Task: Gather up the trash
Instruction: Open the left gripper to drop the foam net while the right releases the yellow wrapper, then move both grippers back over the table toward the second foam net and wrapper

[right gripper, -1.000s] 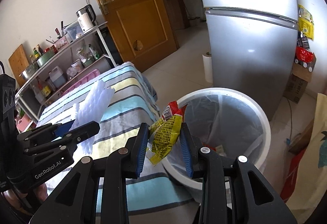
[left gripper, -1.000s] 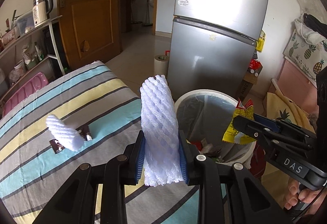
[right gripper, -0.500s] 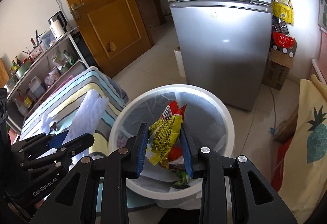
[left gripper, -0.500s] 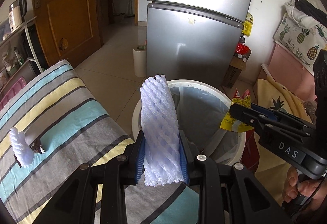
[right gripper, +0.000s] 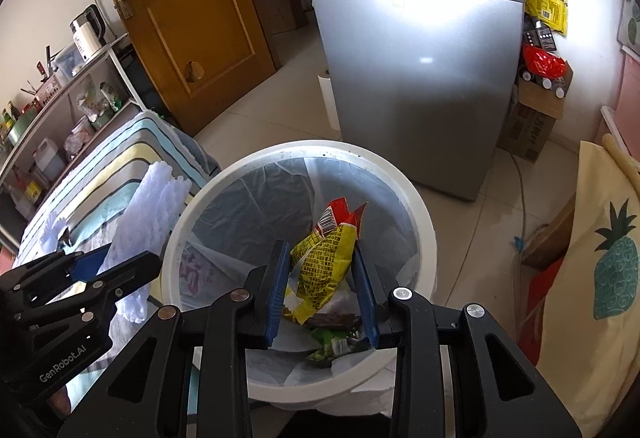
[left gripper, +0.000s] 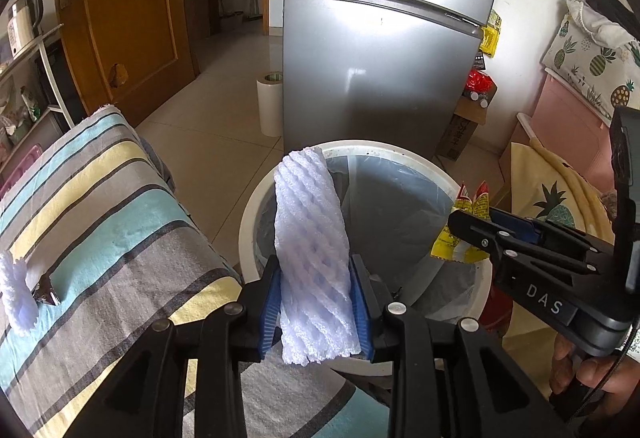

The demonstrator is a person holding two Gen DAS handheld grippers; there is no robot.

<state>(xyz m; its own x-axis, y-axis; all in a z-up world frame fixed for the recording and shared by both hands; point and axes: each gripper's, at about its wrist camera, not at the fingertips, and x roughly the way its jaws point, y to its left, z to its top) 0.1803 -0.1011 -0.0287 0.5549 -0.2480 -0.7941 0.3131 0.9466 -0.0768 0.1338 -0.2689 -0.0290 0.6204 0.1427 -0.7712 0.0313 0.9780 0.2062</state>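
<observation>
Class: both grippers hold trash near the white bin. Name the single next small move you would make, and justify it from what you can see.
Probably let go. The left gripper, jaws opening, has the white foam net between them above the bin's near rim; the right gripper holds the yellow wrapper over the lined opening.

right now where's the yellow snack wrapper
Right wrist view, centre: the yellow snack wrapper sits in the right tool, over the white trash bin.
</observation>
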